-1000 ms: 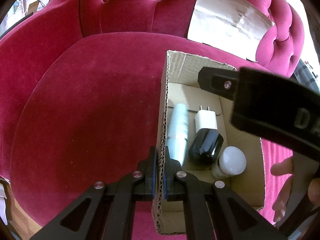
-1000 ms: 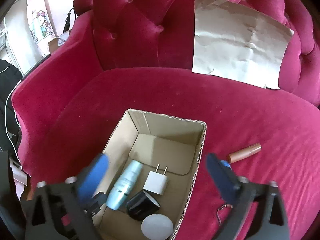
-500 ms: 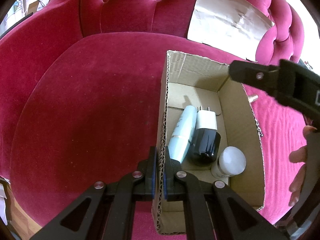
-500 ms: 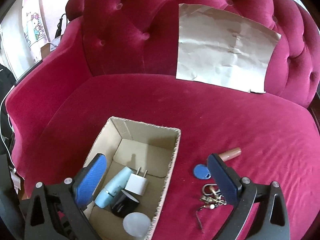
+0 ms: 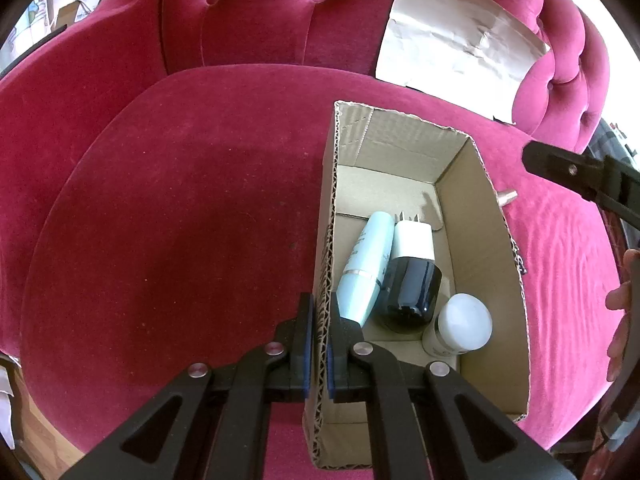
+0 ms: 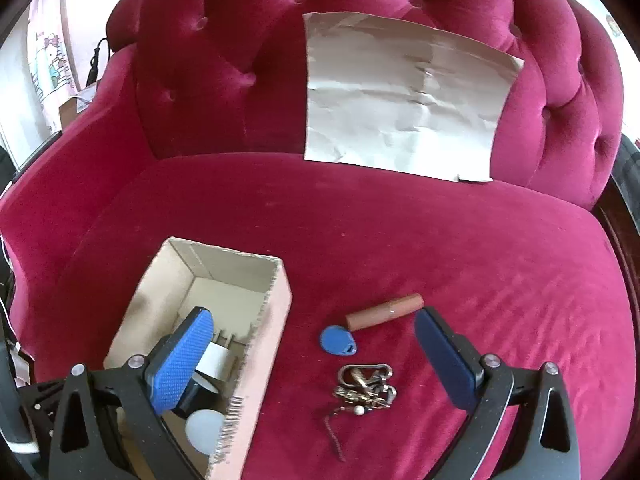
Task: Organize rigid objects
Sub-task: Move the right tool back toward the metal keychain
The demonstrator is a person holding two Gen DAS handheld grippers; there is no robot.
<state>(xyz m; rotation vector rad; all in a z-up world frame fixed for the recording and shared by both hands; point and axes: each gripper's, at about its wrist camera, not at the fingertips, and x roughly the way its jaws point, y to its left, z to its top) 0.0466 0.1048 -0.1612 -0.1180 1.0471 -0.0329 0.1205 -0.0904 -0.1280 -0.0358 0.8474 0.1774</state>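
Picking loose items off the crimson velvet sofa seat (image 6: 400, 240) into the open brown cardboard box (image 5: 480, 216), with 3 items left outside.

The left hand-held gripper (image 5: 318, 344) is clamped on the box's near-left wall, steadying it; inside lie a pale blue tapered tube (image 5: 364, 264), a white plug adapter (image 5: 413, 240), a black glossy jar (image 5: 412, 292) and a white round-capped bottle (image 5: 460, 324). The right hand-held gripper (image 6: 316, 354) hangs spread wide above the seat, holding nothing. Between its fingers lie a blue teardrop key fob (image 6: 337, 341), a brown cylindrical tube (image 6: 384, 312) and a bronze-coloured metal keyring bunch (image 6: 364, 384), all just right of the box. The next move likely calls for lowering and closing on 1 of these.
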